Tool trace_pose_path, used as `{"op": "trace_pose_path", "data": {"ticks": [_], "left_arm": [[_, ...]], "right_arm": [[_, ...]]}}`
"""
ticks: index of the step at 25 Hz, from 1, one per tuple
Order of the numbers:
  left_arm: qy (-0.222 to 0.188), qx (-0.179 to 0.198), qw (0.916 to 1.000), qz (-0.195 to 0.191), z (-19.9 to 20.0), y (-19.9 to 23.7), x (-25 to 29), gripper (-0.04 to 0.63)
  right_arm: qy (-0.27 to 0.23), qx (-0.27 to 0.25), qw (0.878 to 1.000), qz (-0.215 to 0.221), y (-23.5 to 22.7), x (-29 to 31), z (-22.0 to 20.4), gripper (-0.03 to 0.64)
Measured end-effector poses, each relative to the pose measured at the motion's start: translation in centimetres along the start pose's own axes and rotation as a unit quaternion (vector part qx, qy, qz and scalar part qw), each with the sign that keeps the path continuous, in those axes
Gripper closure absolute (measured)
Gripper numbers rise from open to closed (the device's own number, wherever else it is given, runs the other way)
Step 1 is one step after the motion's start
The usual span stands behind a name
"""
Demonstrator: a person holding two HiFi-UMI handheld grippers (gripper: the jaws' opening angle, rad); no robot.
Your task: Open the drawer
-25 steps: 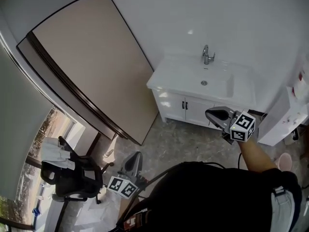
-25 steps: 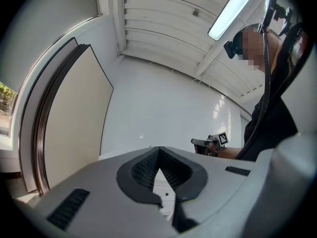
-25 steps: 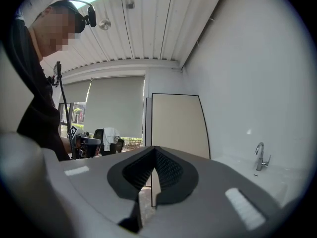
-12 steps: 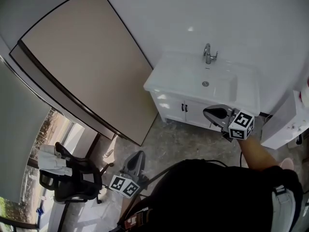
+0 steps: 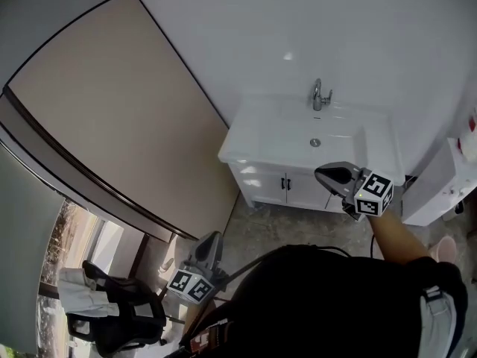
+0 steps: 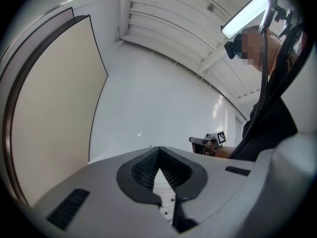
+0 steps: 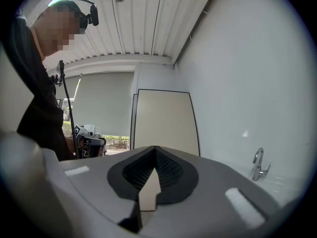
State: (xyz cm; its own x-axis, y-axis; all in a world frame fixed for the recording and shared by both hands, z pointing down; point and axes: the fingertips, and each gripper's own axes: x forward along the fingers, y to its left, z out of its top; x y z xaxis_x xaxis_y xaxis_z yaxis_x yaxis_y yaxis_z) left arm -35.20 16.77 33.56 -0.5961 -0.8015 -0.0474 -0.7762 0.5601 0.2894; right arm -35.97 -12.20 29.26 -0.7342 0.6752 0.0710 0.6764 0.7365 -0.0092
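Observation:
A white vanity cabinet [image 5: 261, 183] with a sink top and chrome faucet [image 5: 319, 94] stands against the far wall. Two small dark handles [image 5: 285, 183] show on its front; I cannot pick out a drawer among its panels. My right gripper [image 5: 322, 174] is held level in front of the cabinet's right part, apart from it, jaws shut and empty [image 7: 155, 148]. My left gripper [image 5: 212, 239] hangs lower left, well short of the cabinet, also shut with nothing in it [image 6: 158, 150]. Through its jaw gap a bit of the cabinet front [image 6: 166, 205] shows.
A large beige panel [image 5: 112, 110] leans on the wall left of the vanity. A black office chair [image 5: 112, 319] with cloth on it stands at the lower left. A white unit [image 5: 436, 189] stands right of the vanity. The floor is grey stone.
The head view has drawn nearer to the vanity and both grippers came along with it. The chair has slid toward the lower left corner. Both grippers stay shut.

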Motion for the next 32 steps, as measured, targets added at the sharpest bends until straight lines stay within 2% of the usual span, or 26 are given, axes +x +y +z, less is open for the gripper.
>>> {"op": "trace_pose_path", "data": {"ticks": [6, 13, 17, 22, 27, 32], "left_arm": [[0.000, 0.010, 0.9993, -0.037, 4.6, 8.4, 1.9, 0.595], [0.021, 0.004, 0.9975, -0.067, 5.3, 16.5, 3.3, 0.595], [0.030, -0.005, 0.9966, -0.077, 5.4, 18.4, 5.4, 0.595], [0.039, -0.013, 0.9962, -0.077, 4.5, 20.2, 8.9, 0.595], [0.039, -0.013, 0.9973, -0.061, 4.4, 21.0, 14.5, 0.595], [0.026, 0.000, 0.9988, -0.042, 5.1, 21.1, 20.8, 0.595]], "right_arm": [[-0.016, 0.002, 0.999, -0.043, -1.6, 6.7, 2.2, 0.621], [-0.013, 0.017, 0.997, -0.080, -2.5, 12.9, 1.3, 0.621], [0.000, 0.025, 0.996, -0.087, -3.8, 14.8, 0.3, 0.621], [0.002, 0.036, 0.995, -0.094, -7.5, 15.6, -0.6, 0.621], [-0.003, 0.046, 0.996, -0.082, -13.6, 16.3, -1.4, 0.621], [-0.002, 0.036, 0.998, -0.049, -20.3, 17.3, -0.7, 0.621]]}}
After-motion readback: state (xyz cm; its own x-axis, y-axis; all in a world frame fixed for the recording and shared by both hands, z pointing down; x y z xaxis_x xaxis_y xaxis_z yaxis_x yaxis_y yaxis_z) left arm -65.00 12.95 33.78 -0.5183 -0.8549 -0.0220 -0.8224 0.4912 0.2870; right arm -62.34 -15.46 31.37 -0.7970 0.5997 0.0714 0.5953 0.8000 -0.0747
